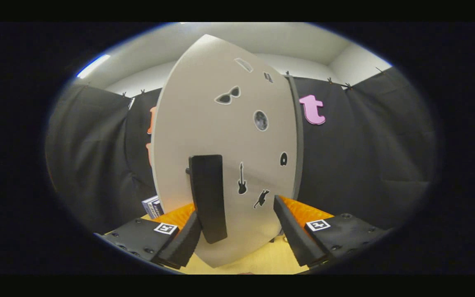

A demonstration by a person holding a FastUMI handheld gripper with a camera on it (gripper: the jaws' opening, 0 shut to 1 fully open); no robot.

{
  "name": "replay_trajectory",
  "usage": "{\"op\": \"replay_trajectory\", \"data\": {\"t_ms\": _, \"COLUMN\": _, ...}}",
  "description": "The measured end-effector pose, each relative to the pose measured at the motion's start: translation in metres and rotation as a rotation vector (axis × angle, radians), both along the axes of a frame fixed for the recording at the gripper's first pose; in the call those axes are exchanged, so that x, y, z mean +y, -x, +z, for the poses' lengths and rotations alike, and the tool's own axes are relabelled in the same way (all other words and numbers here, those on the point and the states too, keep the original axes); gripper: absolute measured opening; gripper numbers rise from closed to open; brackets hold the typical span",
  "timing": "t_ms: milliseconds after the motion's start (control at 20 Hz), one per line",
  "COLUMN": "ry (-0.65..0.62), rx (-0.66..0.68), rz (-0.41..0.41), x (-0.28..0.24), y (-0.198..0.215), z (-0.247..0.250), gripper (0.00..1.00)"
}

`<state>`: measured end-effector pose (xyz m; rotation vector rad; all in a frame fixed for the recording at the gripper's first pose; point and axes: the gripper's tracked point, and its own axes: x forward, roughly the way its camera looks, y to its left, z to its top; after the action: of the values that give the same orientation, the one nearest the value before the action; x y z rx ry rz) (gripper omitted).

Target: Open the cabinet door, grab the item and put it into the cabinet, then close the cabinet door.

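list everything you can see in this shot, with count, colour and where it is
pale grey cabinet door: one, pale grey, straight ahead of the fingers
black upright bar handle: one, black, on the door's lower part, between the fingers and close to the left one
small stickers: several, dark, scattered over the door (sunglasses, round disc, guitar, cat shape among them)
small blue-and-white box: one, blue and white, on the table beside the door's edge, beyond the left finger
light wooden table: one, light wood, below the door and between the fingers
black cloth wall: black, behind the door on both sides
gripper: one, fingers open, spread either side of the handle, not pressing on it
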<state>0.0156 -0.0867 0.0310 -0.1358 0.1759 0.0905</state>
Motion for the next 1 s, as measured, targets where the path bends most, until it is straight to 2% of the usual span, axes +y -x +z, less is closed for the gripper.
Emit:
{"op": "replay_trajectory", "data": {"t_ms": 300, "ry": 0.065, "rx": -0.055, "rz": -0.186, "x": 0.036, "y": -0.026, "z": -0.005, "gripper": 0.98}}
{"op": "replay_trajectory", "data": {"t_ms": 600, "ry": 0.037, "rx": -0.079, "rz": -0.325, "x": 0.044, "y": -0.035, "z": -0.010, "gripper": 0.98}}
{"op": "replay_trajectory", "data": {"t_ms": 750, "ry": 0.016, "rx": -0.081, "rz": -0.336, "x": 0.046, "y": -0.029, "z": -0.011, "gripper": 0.98}}
{"op": "replay_trajectory", "data": {"t_ms": 1000, "ry": -0.049, "rx": -0.044, "rz": -0.237, "x": 0.058, "y": -0.011, "z": -0.015, "gripper": 0.98}}
